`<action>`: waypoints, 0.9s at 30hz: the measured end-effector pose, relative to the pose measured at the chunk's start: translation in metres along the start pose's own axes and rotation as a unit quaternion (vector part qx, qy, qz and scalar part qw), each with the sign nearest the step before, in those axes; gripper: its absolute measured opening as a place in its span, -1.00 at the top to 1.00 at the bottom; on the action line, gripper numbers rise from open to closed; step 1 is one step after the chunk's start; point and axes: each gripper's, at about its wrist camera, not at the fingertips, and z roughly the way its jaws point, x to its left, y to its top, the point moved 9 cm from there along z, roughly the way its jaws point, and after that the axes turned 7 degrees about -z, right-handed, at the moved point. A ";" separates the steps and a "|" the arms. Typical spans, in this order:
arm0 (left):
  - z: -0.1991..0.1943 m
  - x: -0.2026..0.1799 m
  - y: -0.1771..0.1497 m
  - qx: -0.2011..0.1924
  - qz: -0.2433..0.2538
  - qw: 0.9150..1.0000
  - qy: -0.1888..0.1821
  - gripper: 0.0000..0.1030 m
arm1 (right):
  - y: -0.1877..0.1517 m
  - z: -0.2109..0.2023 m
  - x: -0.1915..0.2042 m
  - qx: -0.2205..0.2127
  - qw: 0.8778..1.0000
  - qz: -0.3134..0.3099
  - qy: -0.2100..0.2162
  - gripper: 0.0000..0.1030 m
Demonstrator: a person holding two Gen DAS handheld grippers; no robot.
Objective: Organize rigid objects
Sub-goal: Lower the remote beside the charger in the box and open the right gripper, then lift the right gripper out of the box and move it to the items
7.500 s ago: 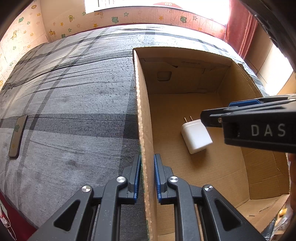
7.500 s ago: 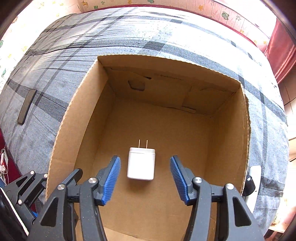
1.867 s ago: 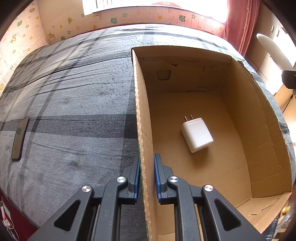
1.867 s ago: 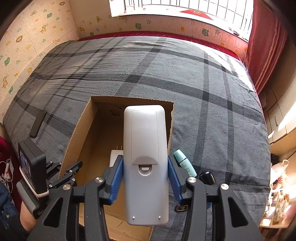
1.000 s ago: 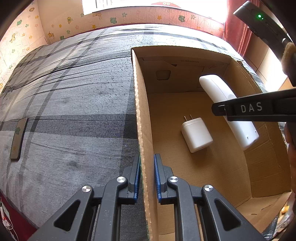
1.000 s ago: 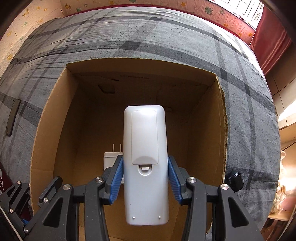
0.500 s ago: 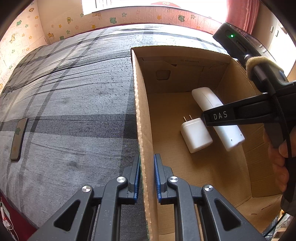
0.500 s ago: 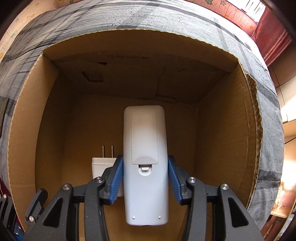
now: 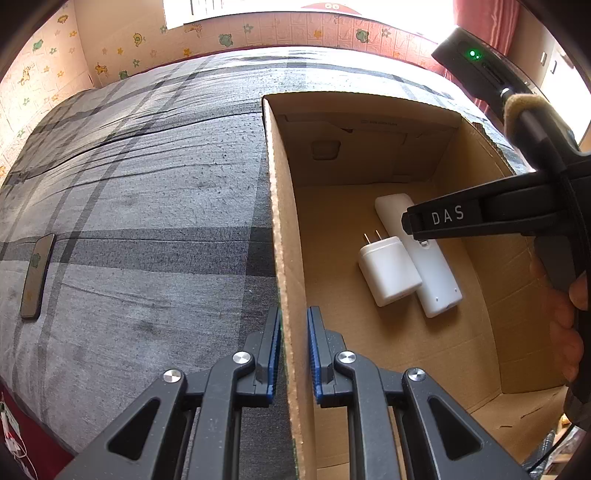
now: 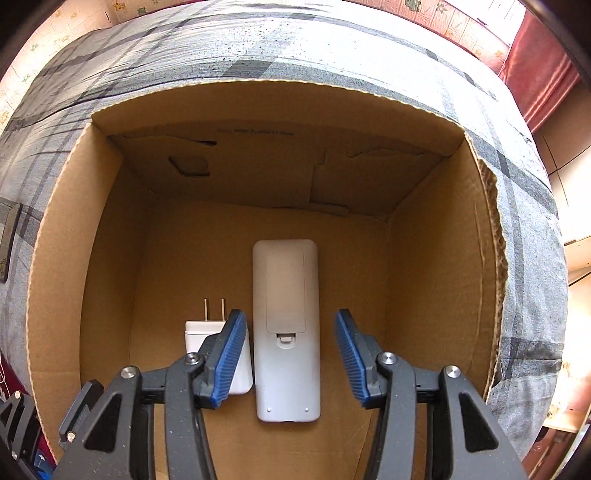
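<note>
Sunlit window (image 9: 207,9), star-patterned wall (image 9: 110,48), red curtain (image 10: 539,74), grey plaid bed (image 9: 147,184).

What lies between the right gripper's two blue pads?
The white remote control, lying back-up on the cardboard box floor; the right gripper has just been opening and its pads stand clear, as the right wrist view shows.

1. The right gripper's (image 10: 290,356) left finger covers much of the white charger (image 10: 201,332) in the right wrist view; its prongs and upper left corner show.
2. In the left wrist view, the black finger marked DAS crosses the white remote control (image 9: 437,275), hiding a band of its middle.
3. The print on the cardboard box's (image 10: 280,107) far inner wall is too small to read.
4. The phone (image 9: 36,275) on the bedspread shows only edge-on there; in the right wrist view the frame cuts it.
5. The person's hand (image 9: 567,325) is cut by the right edge.
</note>
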 end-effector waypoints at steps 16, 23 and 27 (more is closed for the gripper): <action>0.000 0.000 -0.001 0.001 0.000 1.000 0.001 0.71 | -0.008 -0.049 0.007 -0.033 0.999 -0.009 0.007 -0.30; 0.001 -0.001 -0.001 0.001 0.002 1.000 0.004 0.71 | -0.009 -0.076 -0.002 -0.059 0.998 -0.005 0.008 -0.46; 0.000 -0.001 -0.001 0.000 0.005 1.000 0.006 0.71 | -0.011 -0.093 -0.010 -0.075 0.997 0.000 0.005 -0.56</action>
